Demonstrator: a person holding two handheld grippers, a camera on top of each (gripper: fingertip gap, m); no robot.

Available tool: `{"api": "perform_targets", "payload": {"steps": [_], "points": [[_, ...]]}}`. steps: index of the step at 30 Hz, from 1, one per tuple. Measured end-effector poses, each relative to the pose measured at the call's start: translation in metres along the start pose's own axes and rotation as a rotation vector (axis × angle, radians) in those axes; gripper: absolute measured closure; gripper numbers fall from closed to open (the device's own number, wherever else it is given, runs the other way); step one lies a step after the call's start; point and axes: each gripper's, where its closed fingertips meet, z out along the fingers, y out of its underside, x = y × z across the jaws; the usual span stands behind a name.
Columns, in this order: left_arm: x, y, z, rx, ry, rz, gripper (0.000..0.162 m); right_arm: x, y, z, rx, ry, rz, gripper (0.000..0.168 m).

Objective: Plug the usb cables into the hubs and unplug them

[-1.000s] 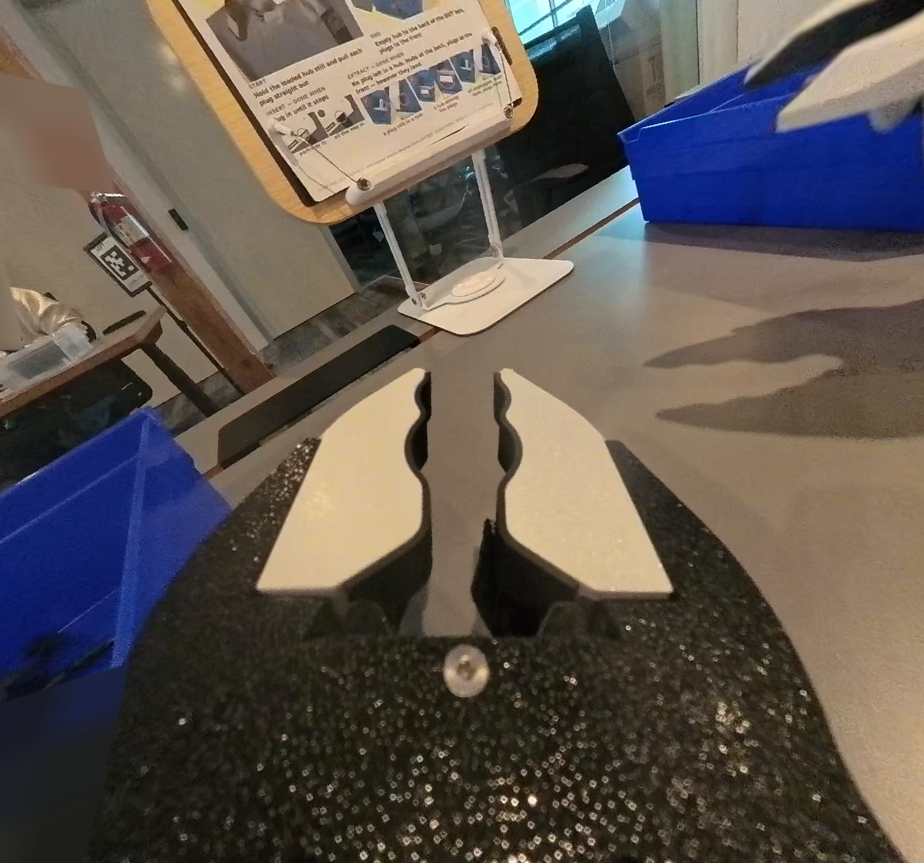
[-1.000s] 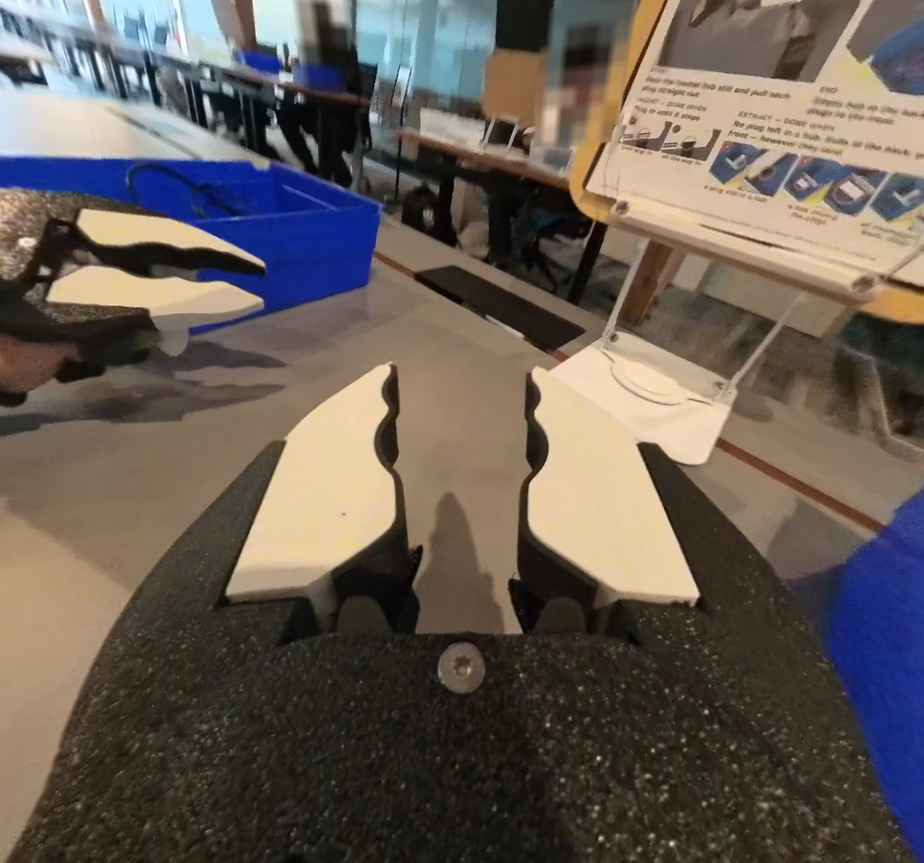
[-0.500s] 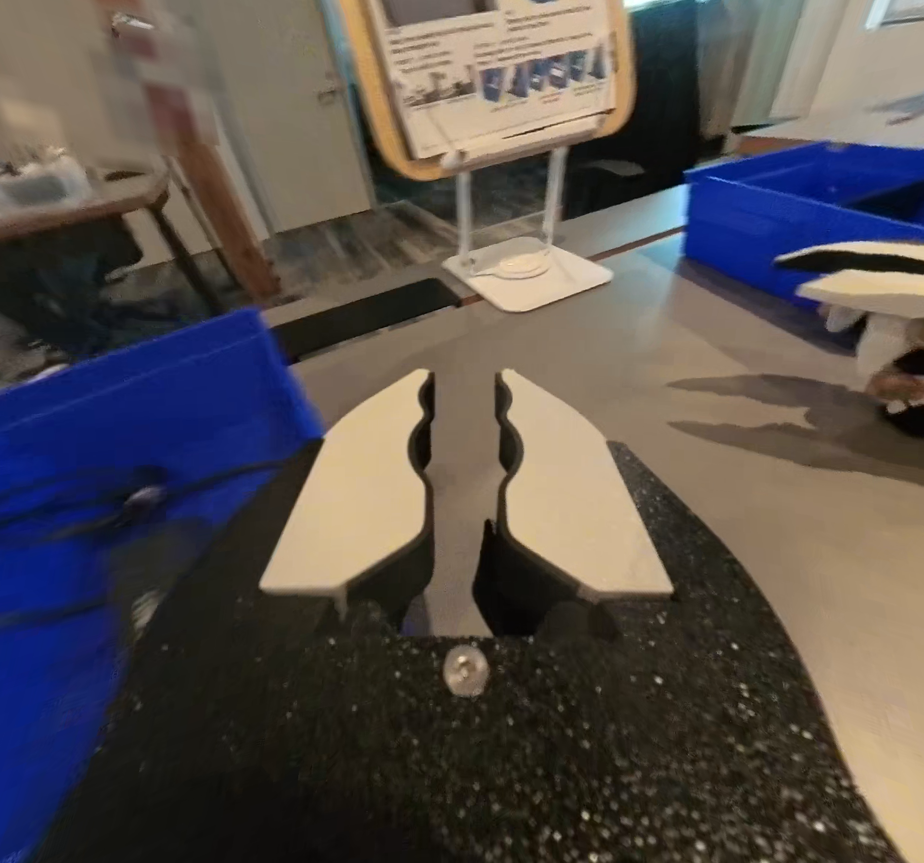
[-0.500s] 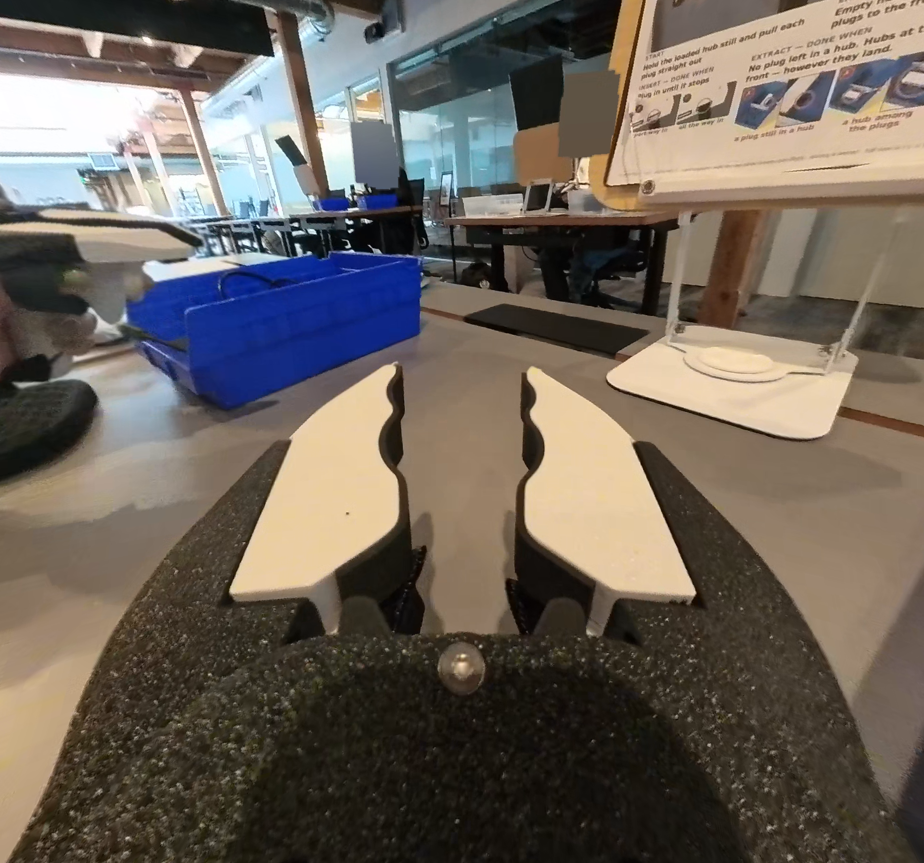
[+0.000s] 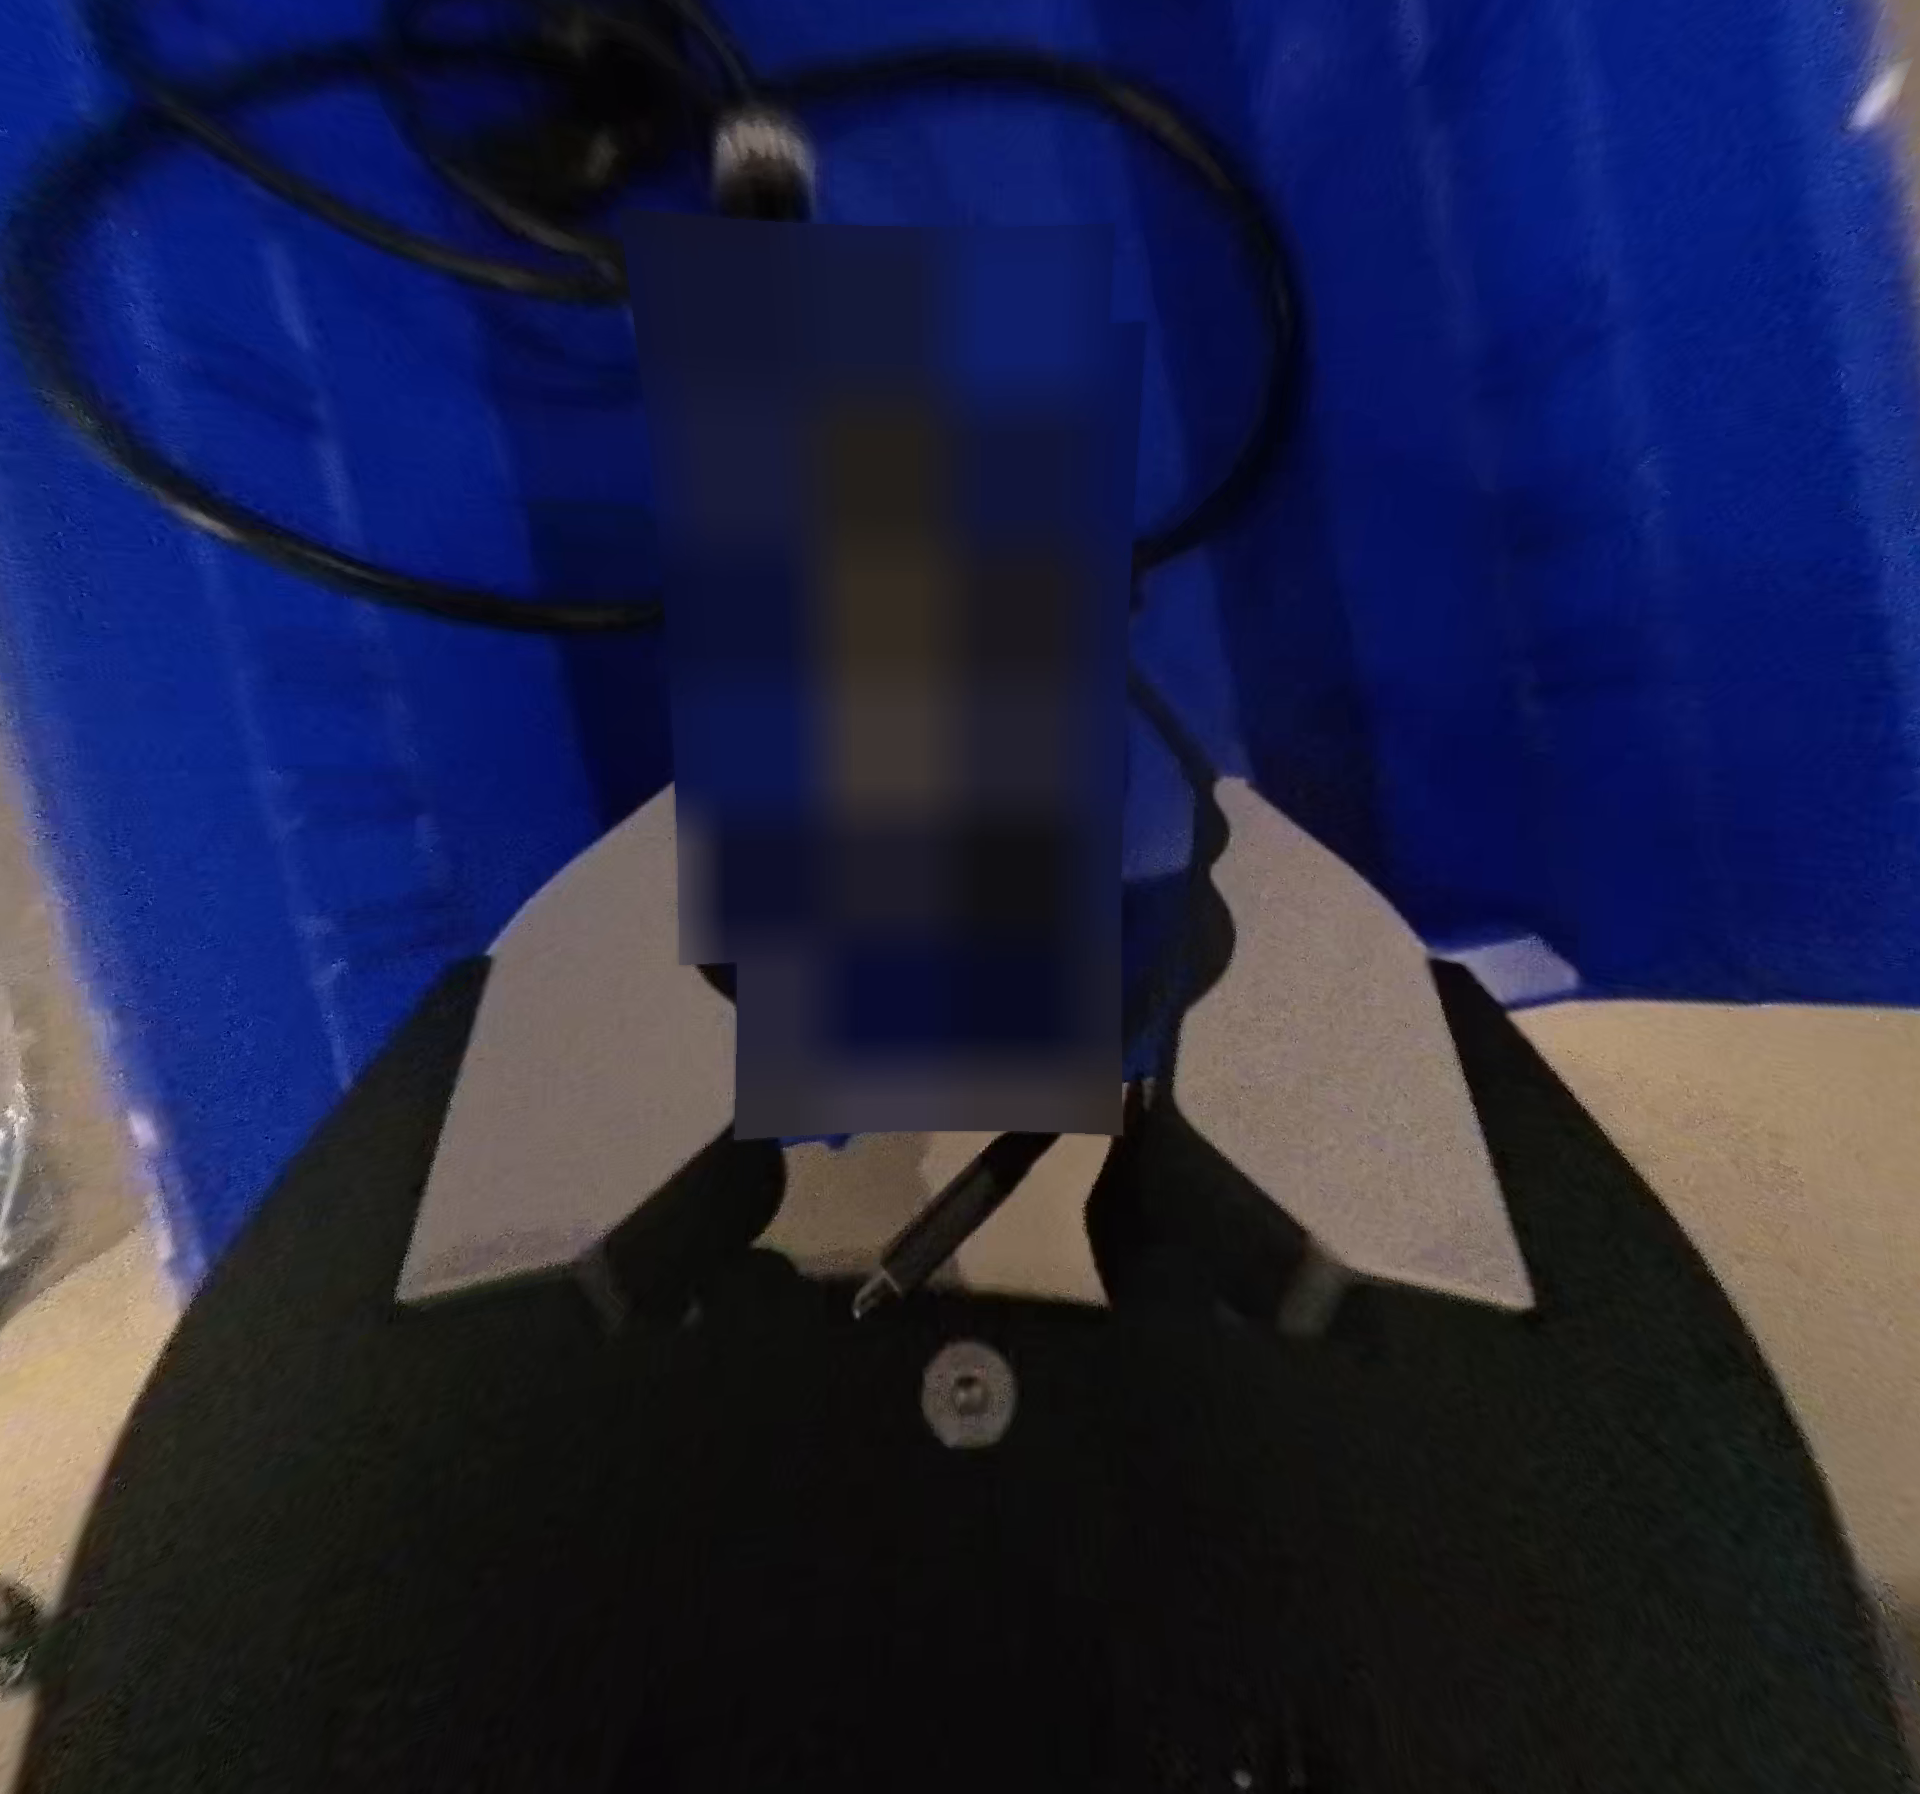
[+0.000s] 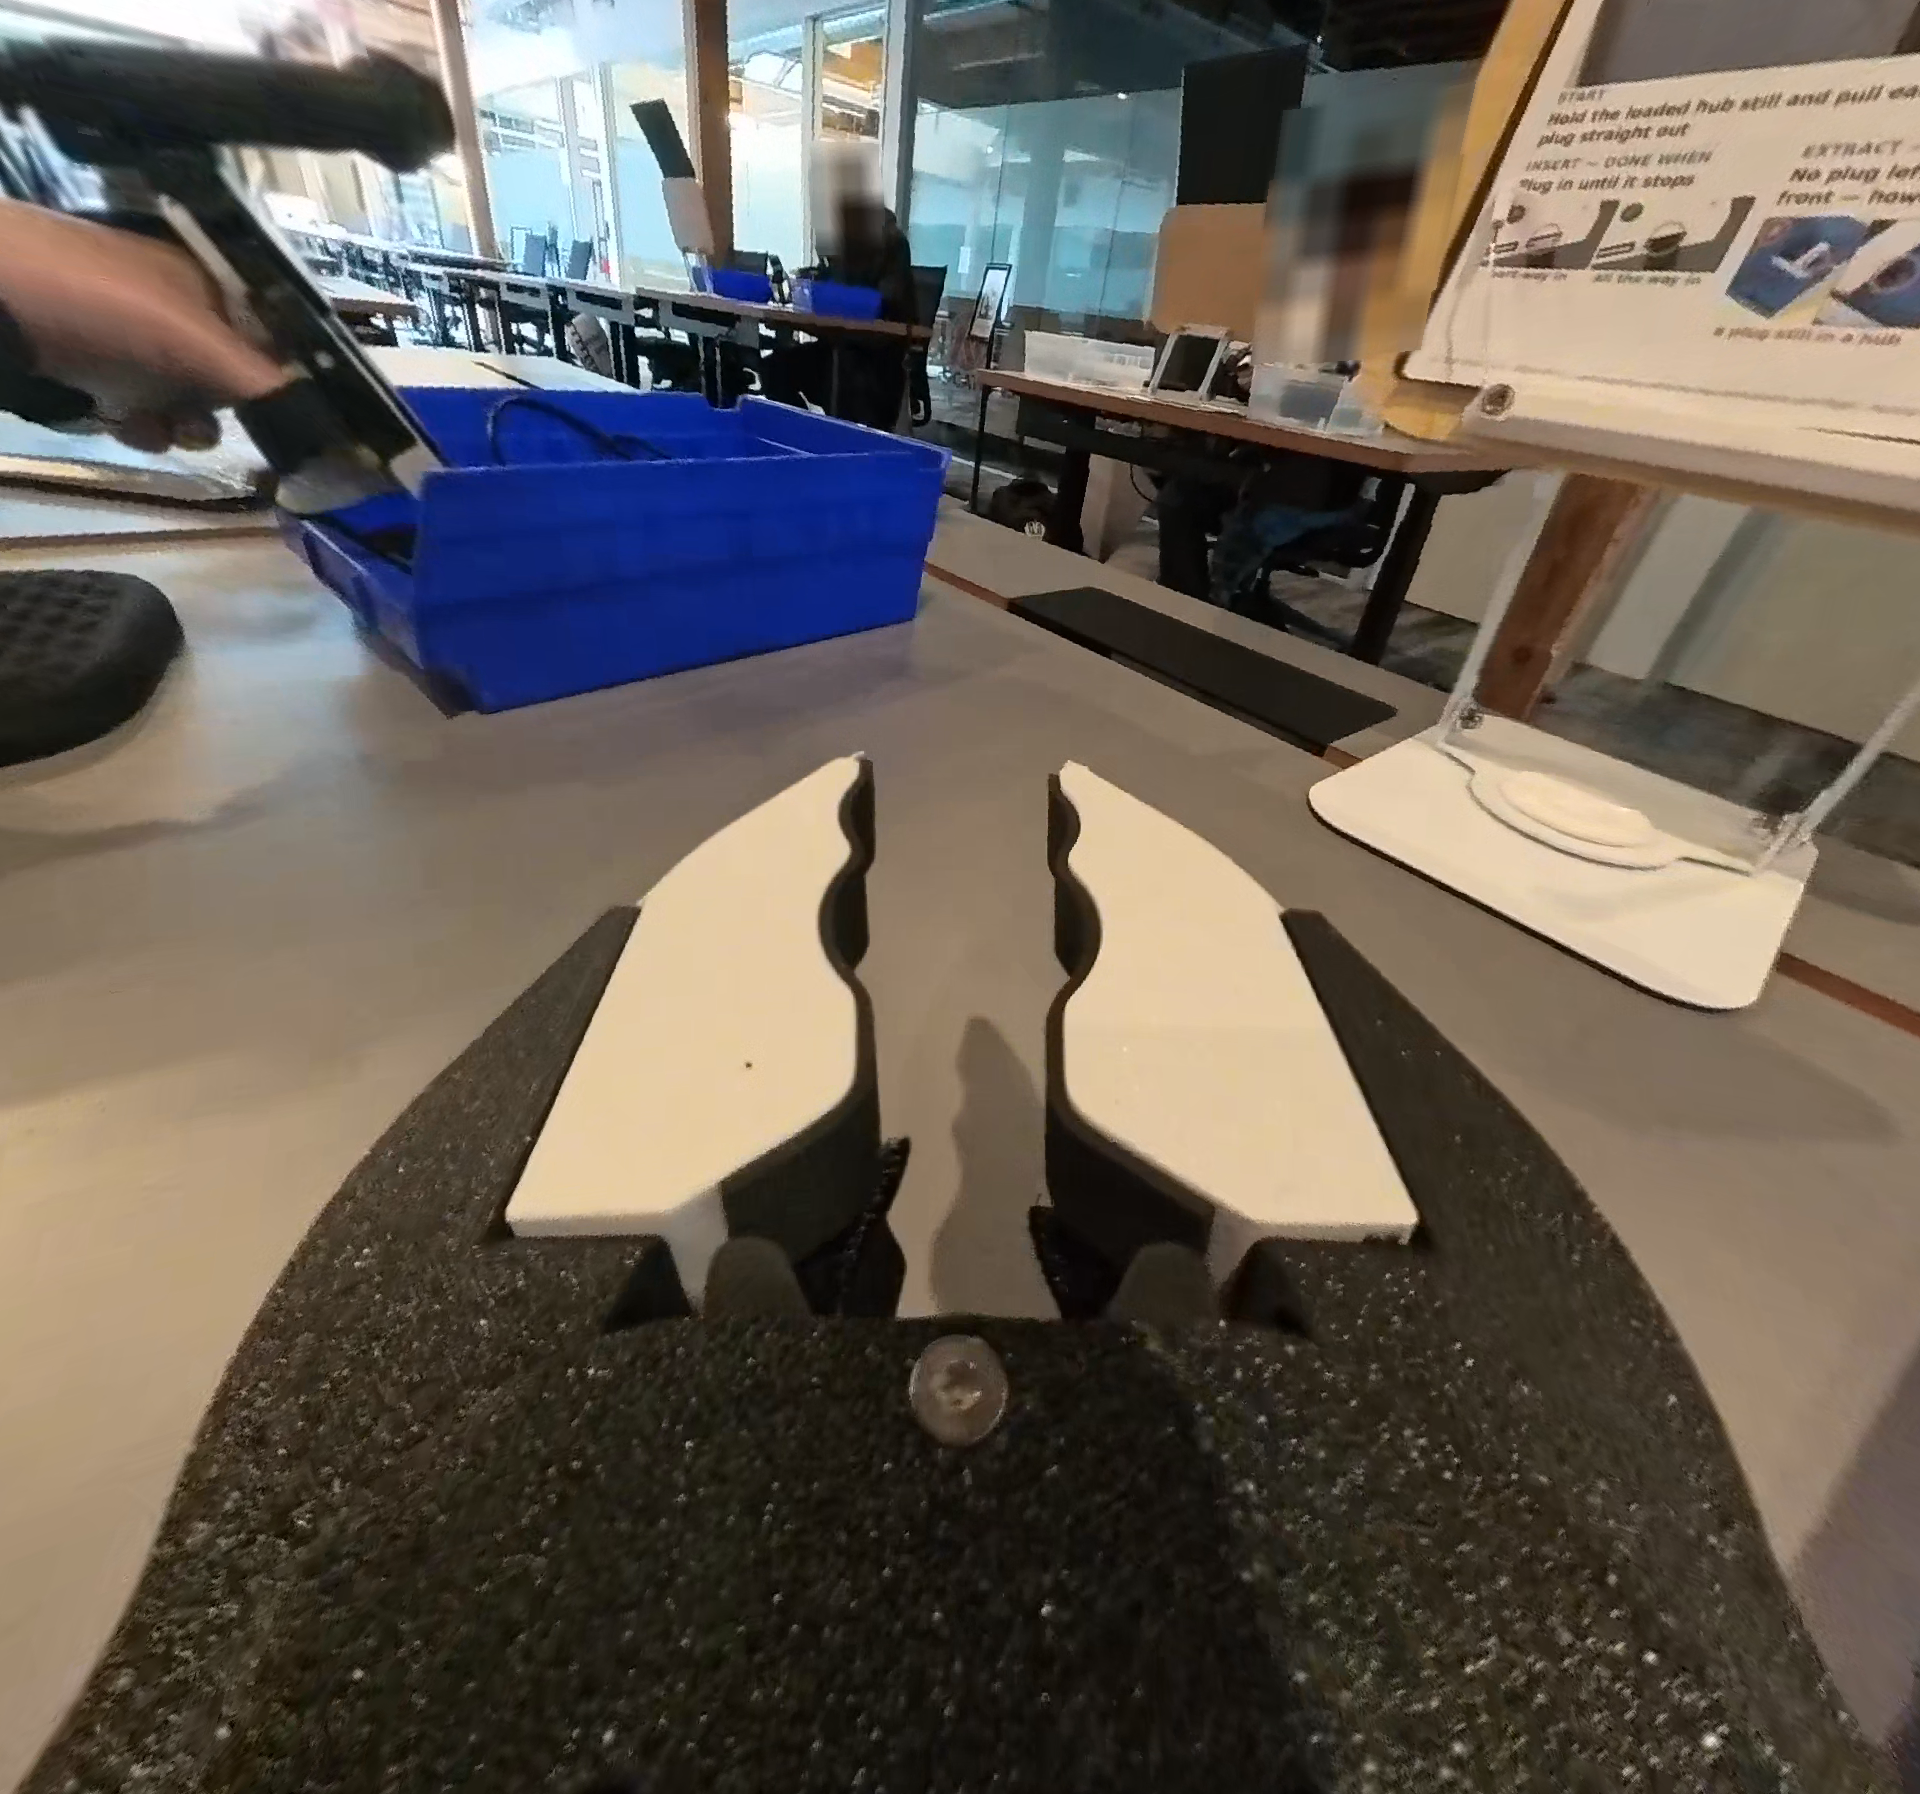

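My left gripper (image 5: 951,799) points down into a blue bin (image 5: 1558,497) with its jaws wide apart. A black USB cable (image 5: 156,456) loops on the bin floor, and a black plug with a metal tip (image 5: 925,1245) lies between the finger bases. What sits between the fingertips is hidden. In the right wrist view the left gripper (image 6: 343,466), held by a hand (image 6: 104,331), dips into the blue bin (image 6: 665,539), where a cable (image 6: 561,425) shows. My right gripper (image 6: 958,773) is open and empty, low over the grey table (image 6: 416,913). No hub shows.
A white stand base (image 6: 1558,871) holds an instruction board (image 6: 1714,186) at the right. A black strip (image 6: 1195,664) lies along the table's far edge. A black textured pad (image 6: 73,653) sits at the left. Other desks and people are far behind.
My left gripper has swung left off the open table and tipped down into the blue bin, and its jaws have opened wider. My right gripper has stayed open over the table, turning slightly.
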Motion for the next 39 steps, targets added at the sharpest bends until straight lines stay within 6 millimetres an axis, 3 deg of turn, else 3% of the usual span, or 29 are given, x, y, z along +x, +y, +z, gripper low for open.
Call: {"api": "perform_targets", "payload": {"steps": [2,5,9,15,23,25,27,29,35,39], "points": [[0.001,0.012,0.011,-0.109,-0.011,0.034,0.088,-0.002,0.0,0.0,-0.001,-0.001,-0.022,0.138],[0.001,0.014,0.018,-0.144,-0.026,0.089,0.116,-0.005,0.001,0.002,-0.012,-0.014,-0.038,0.139],[-0.007,0.007,0.01,-0.078,-0.068,0.112,0.12,-0.008,0.002,0.002,-0.023,-0.02,-0.061,0.142],[-0.02,-0.028,-0.042,0.258,-0.13,0.077,0.128,-0.01,0.003,0.003,-0.027,-0.03,-0.068,0.144],[-0.02,-0.062,-0.118,0.654,-0.217,0.113,0.135,-0.01,0.004,0.004,-0.035,-0.028,-0.069,0.145],[-0.014,-0.069,-0.138,0.758,-0.221,0.12,0.138,-0.01,0.004,0.004,-0.038,-0.028,-0.072,0.145],[-0.002,-0.076,-0.162,0.884,-0.191,0.141,0.151,-0.01,0.005,0.004,-0.04,-0.029,-0.073,0.145],[0.006,-0.082,-0.18,0.949,-0.195,0.168,0.151,-0.01,0.005,0.005,-0.043,-0.03,-0.073,0.145],[0.015,-0.093,-0.189,0.988,-0.131,0.184,0.152,-0.011,0.006,0.005,-0.046,-0.033,-0.075,0.146],[0.063,-0.099,-0.224,1.154,0.058,0.262,0.151,-0.009,0.003,0.004,-0.031,-0.02,-0.089,0.146]]}}
